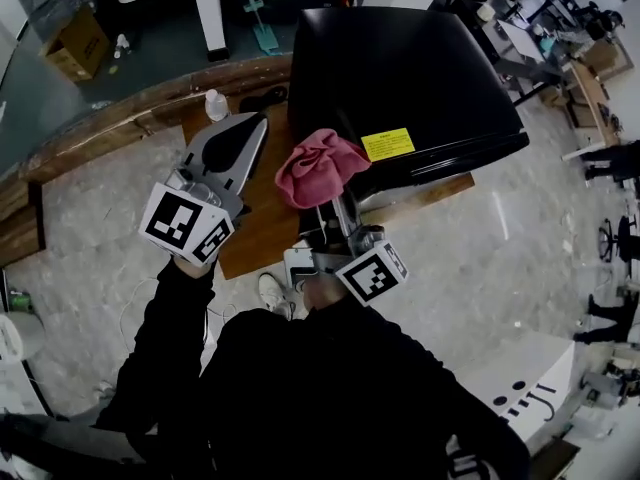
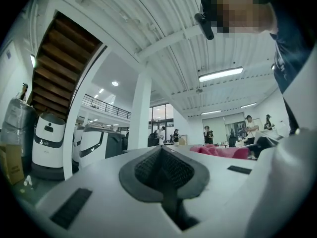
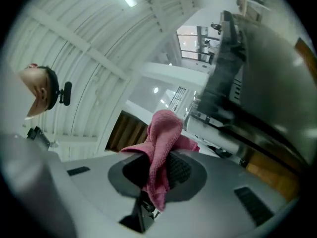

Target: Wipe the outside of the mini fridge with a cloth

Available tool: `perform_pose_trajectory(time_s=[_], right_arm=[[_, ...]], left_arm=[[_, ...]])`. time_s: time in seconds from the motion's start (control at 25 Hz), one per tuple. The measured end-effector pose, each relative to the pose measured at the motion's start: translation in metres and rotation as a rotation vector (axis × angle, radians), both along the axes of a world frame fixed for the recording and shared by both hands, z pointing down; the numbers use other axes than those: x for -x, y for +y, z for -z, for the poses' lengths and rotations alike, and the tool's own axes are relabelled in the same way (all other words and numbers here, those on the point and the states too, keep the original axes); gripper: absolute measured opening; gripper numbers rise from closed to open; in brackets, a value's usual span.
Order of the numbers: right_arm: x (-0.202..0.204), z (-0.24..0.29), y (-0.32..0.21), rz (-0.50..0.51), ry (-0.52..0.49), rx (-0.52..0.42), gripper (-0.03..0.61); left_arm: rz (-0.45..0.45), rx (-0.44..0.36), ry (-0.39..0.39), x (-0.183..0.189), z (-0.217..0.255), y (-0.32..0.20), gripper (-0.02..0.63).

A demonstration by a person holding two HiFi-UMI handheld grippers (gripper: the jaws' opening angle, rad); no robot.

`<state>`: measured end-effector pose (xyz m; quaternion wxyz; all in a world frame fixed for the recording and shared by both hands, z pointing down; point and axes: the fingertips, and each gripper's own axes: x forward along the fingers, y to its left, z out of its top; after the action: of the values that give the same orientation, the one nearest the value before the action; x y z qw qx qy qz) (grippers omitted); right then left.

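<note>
The black mini fridge (image 1: pixel 400 78) stands on a low wooden platform (image 1: pixel 252 230), with a yellow sticker (image 1: pixel 388 144) near its front edge. A crumpled pink cloth (image 1: pixel 318 166) sits at the fridge's near left corner, and my right gripper (image 1: pixel 336 198) is shut on it. In the right gripper view the cloth (image 3: pixel 161 143) sticks up out of the closed jaws (image 3: pixel 157 171), with the dark fridge (image 3: pixel 257 68) just to the right. My left gripper (image 1: pixel 236 140) hovers over the platform left of the cloth, shut and empty (image 2: pixel 162 165); the cloth (image 2: pixel 223 151) shows to its right.
A small white bottle (image 1: pixel 215 104) and a dark object (image 1: pixel 262 96) lie on the platform beside the fridge. A cardboard box (image 1: pixel 78 43) sits far left. A curved wooden border (image 1: pixel 110 128) crosses the stone floor. White robot units (image 2: pixel 47 143) stand beyond the left gripper.
</note>
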<state>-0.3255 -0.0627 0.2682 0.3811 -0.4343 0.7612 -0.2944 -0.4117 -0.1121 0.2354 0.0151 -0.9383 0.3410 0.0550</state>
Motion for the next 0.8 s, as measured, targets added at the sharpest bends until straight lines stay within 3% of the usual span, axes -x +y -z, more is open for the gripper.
perform_pose_trajectory(time_s=[0.24,0.4,0.8], right_arm=[[-0.042,-0.070,-0.022,-0.138,-0.307,0.150,0.055],[-0.048,-0.114,-0.033,-0.160,-0.515,0.268,0.055],[-0.054,-0.241,-0.044,-0.198,-0.570,0.387,0.055]], left_arm=[[-0.065,0.054,-0.058,-0.030,-0.042,0.002,0.005],[-0.103,0.068,-0.107,-0.046,-0.062,-0.003,0.005],[-0.163,0.200,-0.187,-0.077,-0.193,-0.015,0.005]])
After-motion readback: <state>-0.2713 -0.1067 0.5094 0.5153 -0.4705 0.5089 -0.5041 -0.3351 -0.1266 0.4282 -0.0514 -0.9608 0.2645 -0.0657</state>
